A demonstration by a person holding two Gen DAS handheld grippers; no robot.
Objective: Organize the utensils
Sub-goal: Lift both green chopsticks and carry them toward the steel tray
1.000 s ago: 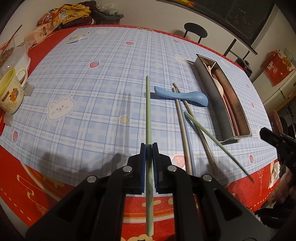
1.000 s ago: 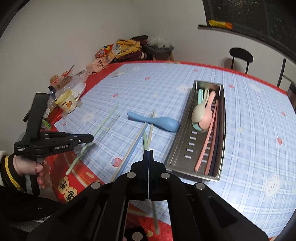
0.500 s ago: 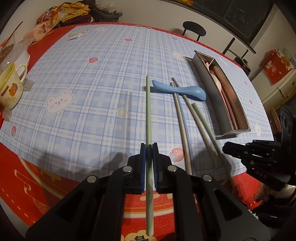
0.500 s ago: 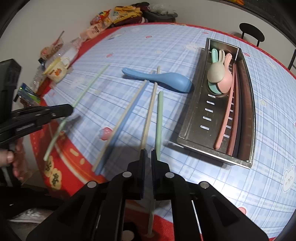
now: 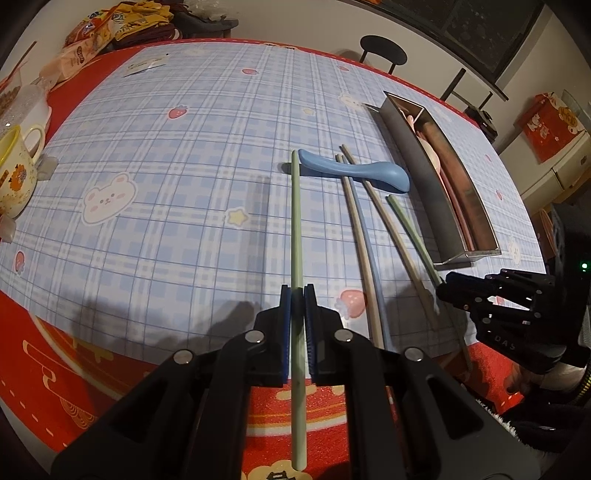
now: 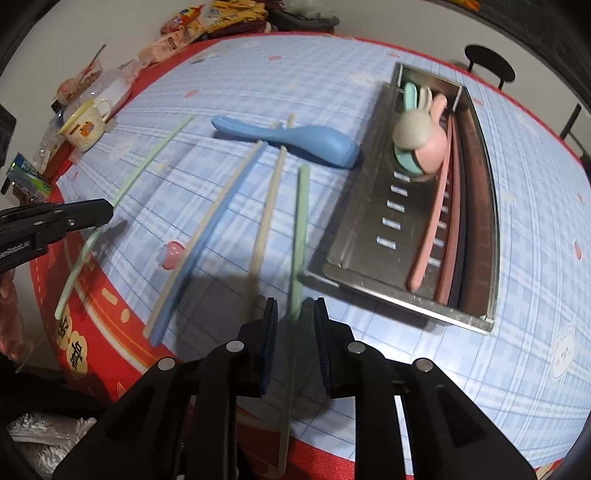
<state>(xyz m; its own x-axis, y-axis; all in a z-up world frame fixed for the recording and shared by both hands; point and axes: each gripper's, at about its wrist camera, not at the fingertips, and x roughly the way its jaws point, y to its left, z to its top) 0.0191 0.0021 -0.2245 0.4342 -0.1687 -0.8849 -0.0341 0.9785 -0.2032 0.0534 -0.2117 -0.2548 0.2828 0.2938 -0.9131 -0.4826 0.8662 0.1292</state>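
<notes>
My left gripper is shut on a pale green chopstick that points away over the checked tablecloth. The jaws of my right gripper are opening around a second green chopstick; its pads stand clear of it. That chopstick lies on the cloth beside a beige chopstick and a blue one. A blue spoon lies across their far ends. The steel utensil tray to the right holds rabbit-eared spoons and pink chopsticks. The left gripper shows at this view's left edge.
A yellow-rimmed mug and a plastic jar stand at the table's left edge. Snack bags are piled at the far corner. A black chair stands beyond the table. The red table border runs just below both grippers.
The right gripper sank and tipped down towards the table, laid its green chopstick beside the beige one, and its jaws parted. The left gripper kept still, holding its chopstick.
</notes>
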